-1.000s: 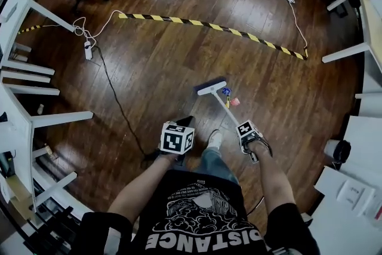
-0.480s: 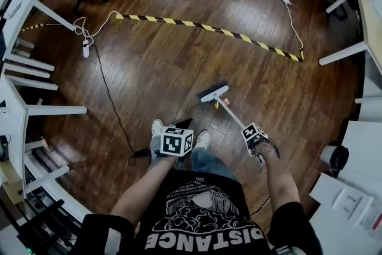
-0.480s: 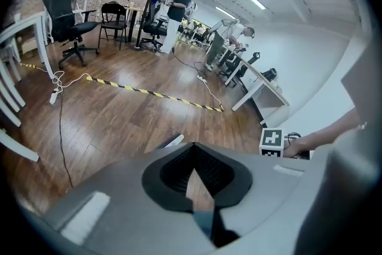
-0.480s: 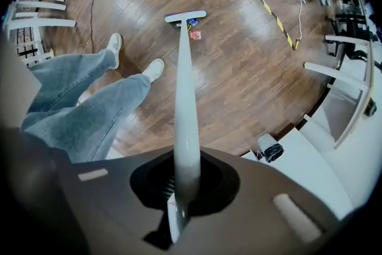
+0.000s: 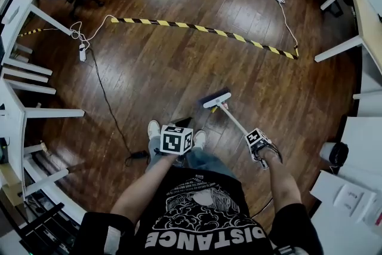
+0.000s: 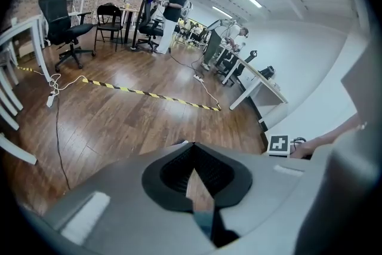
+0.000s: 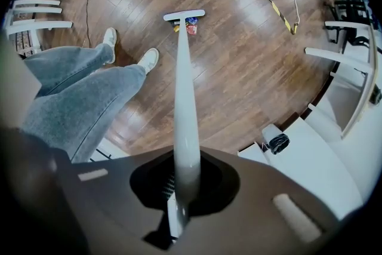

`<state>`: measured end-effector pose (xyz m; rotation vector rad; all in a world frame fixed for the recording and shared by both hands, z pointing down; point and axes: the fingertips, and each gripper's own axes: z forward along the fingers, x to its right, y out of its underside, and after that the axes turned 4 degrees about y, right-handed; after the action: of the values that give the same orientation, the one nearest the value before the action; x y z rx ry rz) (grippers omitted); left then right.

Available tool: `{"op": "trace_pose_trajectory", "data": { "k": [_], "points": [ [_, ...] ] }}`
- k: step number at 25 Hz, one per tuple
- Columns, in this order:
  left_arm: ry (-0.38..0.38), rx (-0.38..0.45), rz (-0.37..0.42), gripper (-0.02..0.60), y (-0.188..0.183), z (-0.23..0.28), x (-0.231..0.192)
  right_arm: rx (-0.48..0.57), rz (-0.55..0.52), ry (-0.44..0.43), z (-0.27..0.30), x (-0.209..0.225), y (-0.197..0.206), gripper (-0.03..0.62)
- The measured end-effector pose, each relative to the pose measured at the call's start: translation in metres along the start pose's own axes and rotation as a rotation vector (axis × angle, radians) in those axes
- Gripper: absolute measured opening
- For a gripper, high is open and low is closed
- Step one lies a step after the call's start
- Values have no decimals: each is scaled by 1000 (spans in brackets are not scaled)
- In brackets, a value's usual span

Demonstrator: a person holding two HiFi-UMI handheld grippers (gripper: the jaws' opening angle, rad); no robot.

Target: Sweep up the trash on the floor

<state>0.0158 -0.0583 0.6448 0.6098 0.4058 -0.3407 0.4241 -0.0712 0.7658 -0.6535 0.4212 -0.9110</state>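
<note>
Right gripper jaws clamped on broom handle, left gripper jaws closed, empty; trash touching head's near side on floor, so draw gently nearward, bristles flat

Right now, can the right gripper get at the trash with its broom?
Probably yes. The right gripper is shut on the broom, and the broom's head sits right against the trash on the floor, with nothing in between.
</note>
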Motion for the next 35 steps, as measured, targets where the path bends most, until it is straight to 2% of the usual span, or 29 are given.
{"op": "trace_pose_trajectory", "data": {
  "k": [9, 16, 21, 25, 30, 35],
  "points": [
    [32, -19, 36, 6, -11, -1, -3, 37, 45, -84, -2, -30, 12, 0],
    [86, -38, 83, 6, -23, -14, -26, 51, 137, -158, -13, -80, 21, 0],
    [150, -58, 148, 6, -39, -26, -43, 109, 264, -268, -45, -138, 16, 0],
    [211, -84, 215, 6, -47, -35, -55, 177, 394, -394, -67, -194, 0, 0],
    [275, -115, 289, 6, -51, -49, -71, 302, 560, -555, -103, -262, -27, 0],
    [326, -151, 322, 6, -43, -63, -79, 441, 682, -689, -146, -310, -44, 0]
  ]
}}
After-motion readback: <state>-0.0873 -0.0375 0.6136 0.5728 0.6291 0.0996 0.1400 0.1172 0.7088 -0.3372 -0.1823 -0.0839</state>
